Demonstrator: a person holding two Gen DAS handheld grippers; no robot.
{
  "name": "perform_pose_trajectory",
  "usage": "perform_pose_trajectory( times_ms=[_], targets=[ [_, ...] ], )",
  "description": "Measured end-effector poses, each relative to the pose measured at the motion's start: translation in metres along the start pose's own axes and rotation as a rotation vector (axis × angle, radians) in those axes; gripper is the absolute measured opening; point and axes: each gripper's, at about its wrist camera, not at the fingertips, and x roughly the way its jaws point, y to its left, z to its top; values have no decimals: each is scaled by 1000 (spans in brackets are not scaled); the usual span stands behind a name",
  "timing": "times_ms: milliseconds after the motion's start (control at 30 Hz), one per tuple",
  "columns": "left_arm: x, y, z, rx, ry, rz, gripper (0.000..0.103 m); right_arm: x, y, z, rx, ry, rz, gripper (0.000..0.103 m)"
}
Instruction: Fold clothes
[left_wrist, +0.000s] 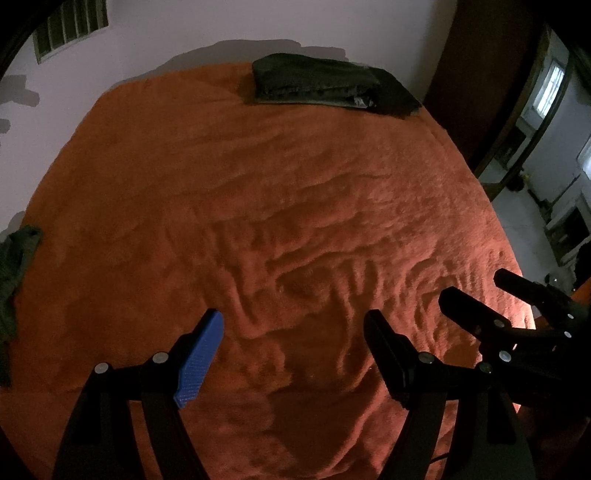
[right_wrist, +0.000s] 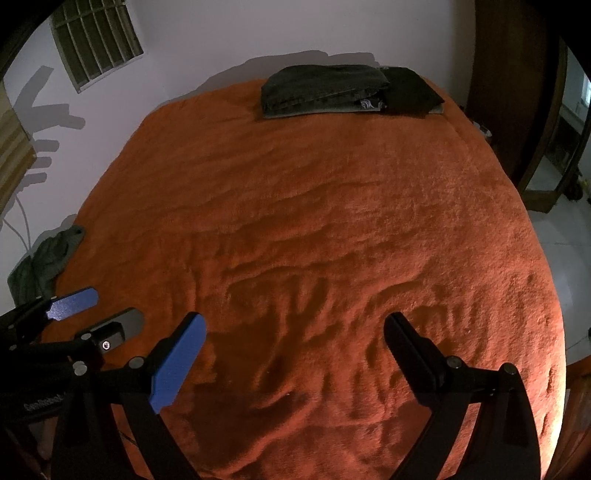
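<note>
Two claws hover over a bed covered by a rumpled orange blanket (left_wrist: 258, 177). The left claw (left_wrist: 295, 354) and right claw (right_wrist: 295, 362) both stand apart, gripping nothing. One stack of folded dark clothes (right_wrist: 332, 90) lies at the far edge; its layers are hard to count. One crumpled green garment (right_wrist: 48, 258) hangs off the left side, partly cut off.

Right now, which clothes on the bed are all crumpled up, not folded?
The green garment at the left edge of the orange blanket is crumpled. The dark clothes at the far end lie folded in a flat stack.
</note>
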Motion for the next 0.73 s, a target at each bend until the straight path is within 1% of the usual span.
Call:
perform_pose_trajectory(
  times_ms=[733],
  targets=[
    [-3,-1,1,-7,-1,2,79,-3,6,0,-6,-6,0,97]
  ],
)
